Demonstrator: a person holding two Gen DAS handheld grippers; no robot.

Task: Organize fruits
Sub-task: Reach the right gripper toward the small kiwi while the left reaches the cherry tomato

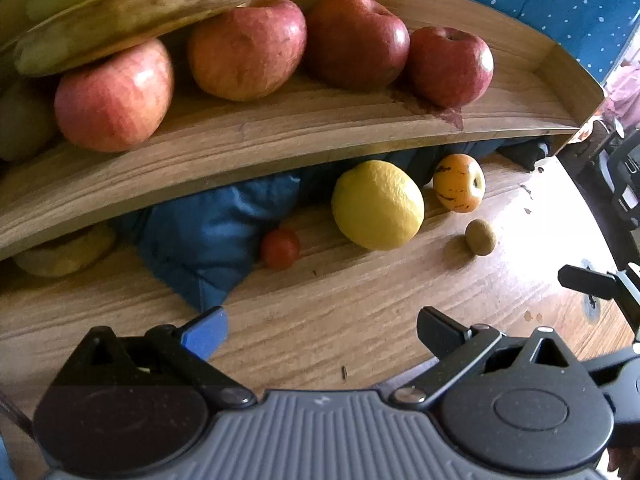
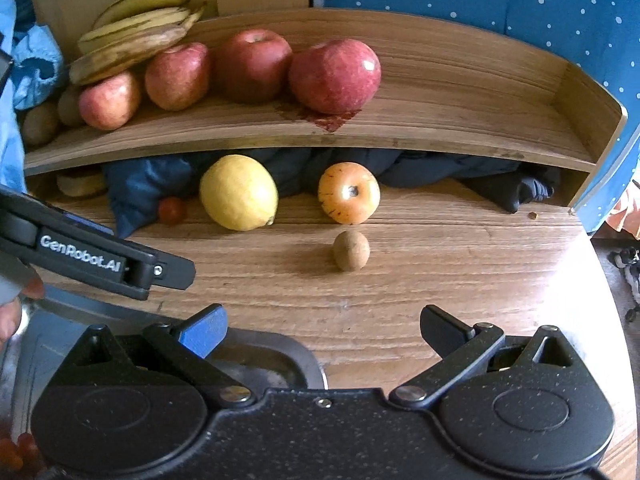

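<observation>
Left view: the left claw (image 1: 320, 330) gapes wide and empty over bare counter (image 1: 360, 320); lemon (image 1: 378, 205) ahead, kiwi (image 1: 480, 237) ahead-right.

Right view: the right claw (image 2: 322, 330), wide and empty, faces the kiwi (image 2: 351, 250) straight ahead. Approach low, straddle it, squeeze gently.

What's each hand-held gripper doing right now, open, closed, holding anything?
Left hand-held gripper: open, holding nothing.
Right hand-held gripper: open, holding nothing.
</observation>
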